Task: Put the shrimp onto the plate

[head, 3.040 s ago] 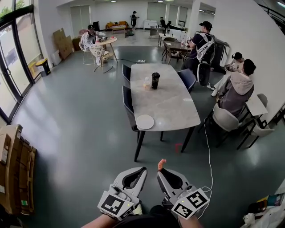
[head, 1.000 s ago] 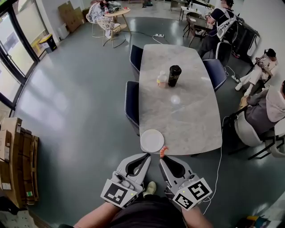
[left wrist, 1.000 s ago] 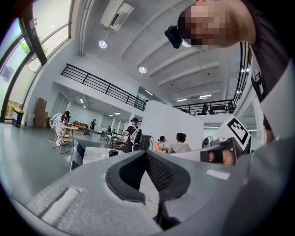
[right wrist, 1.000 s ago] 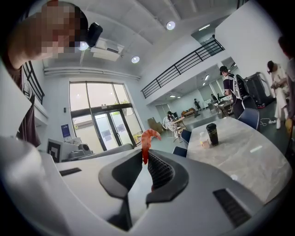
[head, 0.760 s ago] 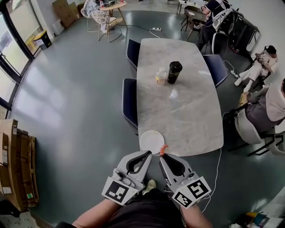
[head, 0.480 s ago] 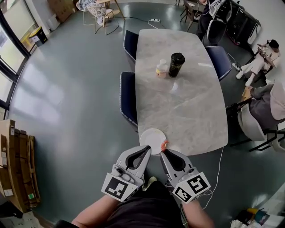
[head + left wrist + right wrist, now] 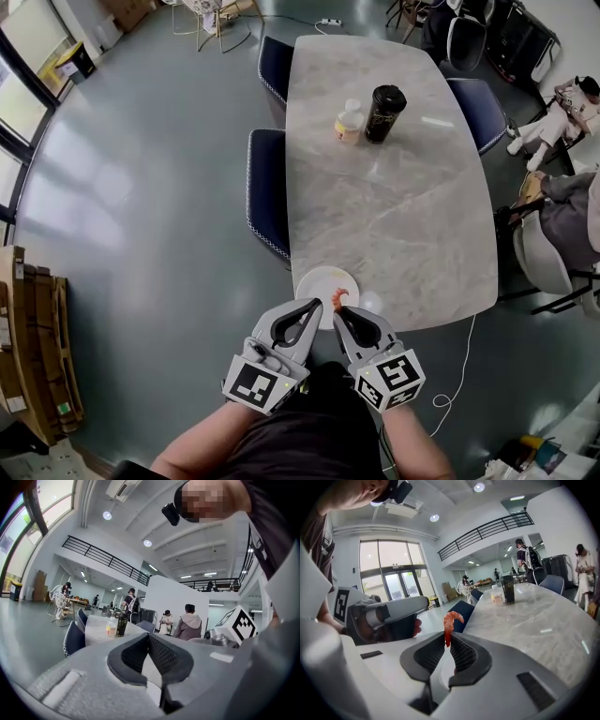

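Pinching shrimp [image 7: 341,299] in right gripper [image 7: 340,312] fingers, seemingly over plate [image 7: 319,279] rim, left gripper [image 7: 313,307] fingers closed.

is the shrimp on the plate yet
No, the shrimp stands pinched in the right gripper, not lying on the plate.

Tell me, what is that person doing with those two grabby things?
A person at the near end of a long grey marble table holds a gripper in each hand. The right gripper is shut on a small orange-pink shrimp, holding it up by the near rim of a round white plate. The shrimp is not on the plate yet. The left gripper is shut and empty beside it.
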Demonstrator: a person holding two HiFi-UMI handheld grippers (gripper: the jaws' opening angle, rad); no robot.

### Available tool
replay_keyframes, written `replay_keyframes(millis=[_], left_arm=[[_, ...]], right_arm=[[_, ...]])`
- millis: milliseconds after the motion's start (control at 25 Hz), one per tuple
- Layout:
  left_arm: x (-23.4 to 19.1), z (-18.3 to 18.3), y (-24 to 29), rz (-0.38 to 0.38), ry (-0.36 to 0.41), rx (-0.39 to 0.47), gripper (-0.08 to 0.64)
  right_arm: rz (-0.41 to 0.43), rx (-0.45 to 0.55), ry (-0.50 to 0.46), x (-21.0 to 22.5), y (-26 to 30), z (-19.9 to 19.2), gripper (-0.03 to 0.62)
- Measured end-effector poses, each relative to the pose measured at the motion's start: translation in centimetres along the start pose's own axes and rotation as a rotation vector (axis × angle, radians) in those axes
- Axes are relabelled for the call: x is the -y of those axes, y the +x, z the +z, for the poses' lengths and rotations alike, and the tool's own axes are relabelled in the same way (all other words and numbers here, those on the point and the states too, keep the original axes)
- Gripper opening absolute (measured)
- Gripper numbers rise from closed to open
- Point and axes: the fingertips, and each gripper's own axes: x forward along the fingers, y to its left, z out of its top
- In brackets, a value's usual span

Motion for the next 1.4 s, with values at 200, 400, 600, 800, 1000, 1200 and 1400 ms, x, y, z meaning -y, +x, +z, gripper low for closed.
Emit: replay_keyframes(millis=[200, 400, 600, 800, 1000, 1200, 1400], left_arm=[[-1.6, -2.9, 1.2, 0.025, -0.009, -0.033, 0.006], [-2.5, -4.4, 1.3, 0.04, -0.035, -0.051, 0.006], [-3.4, -5.4, 1.1, 0.043, -0.049, -0.055, 0.006], [-4.2, -6.1, 1.6, 0.045, -0.061, -0.069, 0.006], [-4.9, -6.8, 2.0, 0.042, -0.067, -0.085, 0.006], [-5.2, -6.8, 2.0, 0.043, -0.069, -0.1, 0.006], [-5.3, -6.4, 1.8, 0.047, -0.082, -0.112, 0.006]], right_arm=[[-0.026, -0.116, -0.061, 2.0, 2.9, -4.1, 0.038], [-0.052, -0.263, -0.126, 3.2, 5.3, -7.8, 0.038], [-0.082, -0.382, -0.187, 3.6, 6.7, -9.9, 0.038], [-0.098, -0.466, -0.236, 4.3, 7.4, -11.1, 0.038], [-0.116, -0.52, -0.255, 4.7, 7.8, -11.7, 0.039], [-0.133, -0.598, -0.298, 4.9, 7.8, -12.3, 0.04], [-0.136, -0.645, -0.303, 5.0, 7.4, -12.4, 0.071]])
